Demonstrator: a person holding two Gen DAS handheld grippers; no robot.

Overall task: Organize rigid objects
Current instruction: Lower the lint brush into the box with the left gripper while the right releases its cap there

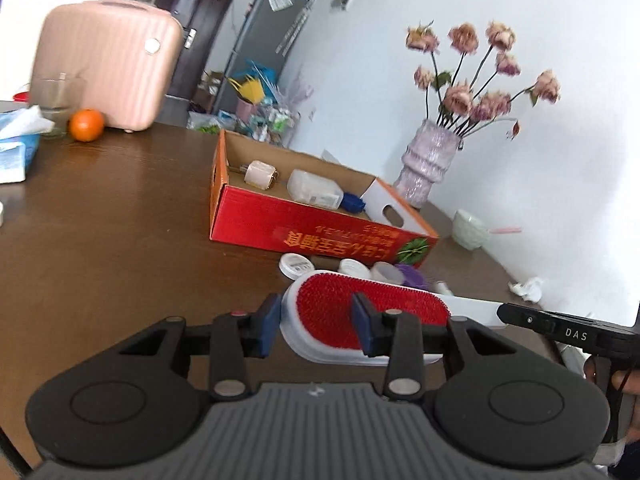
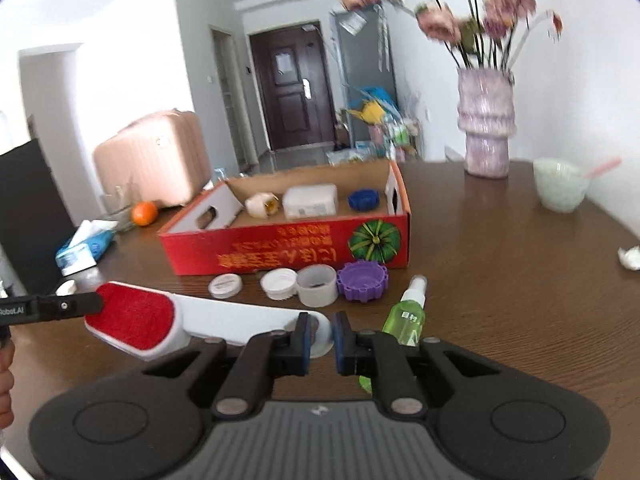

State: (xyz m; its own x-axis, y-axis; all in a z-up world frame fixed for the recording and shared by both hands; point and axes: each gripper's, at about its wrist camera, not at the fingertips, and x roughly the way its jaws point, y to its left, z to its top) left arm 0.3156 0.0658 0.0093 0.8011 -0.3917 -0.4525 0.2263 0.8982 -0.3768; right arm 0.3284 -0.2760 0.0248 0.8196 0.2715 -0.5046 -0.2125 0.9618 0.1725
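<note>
- My left hand-held gripper [image 1: 316, 322] is clamping the lint brush's [image 1: 360, 312] red head; my right hand-held gripper [image 2: 321, 338] is pinching its white handle.
- The brush is hanging crosswise between them, above the tabletop [image 2: 500, 280].
- The red box [image 2: 288, 248] is lying straight ahead, nearer my right.

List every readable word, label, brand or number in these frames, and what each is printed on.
"DAS": right gripper, on its black finger.
"Robot.AI", left edge cut off: left gripper, on its black finger.
Red box: yellow upside-down characters, too blurred to read.
Green spray bottle: small characters, unreadable.
White lid: print too small.
</note>
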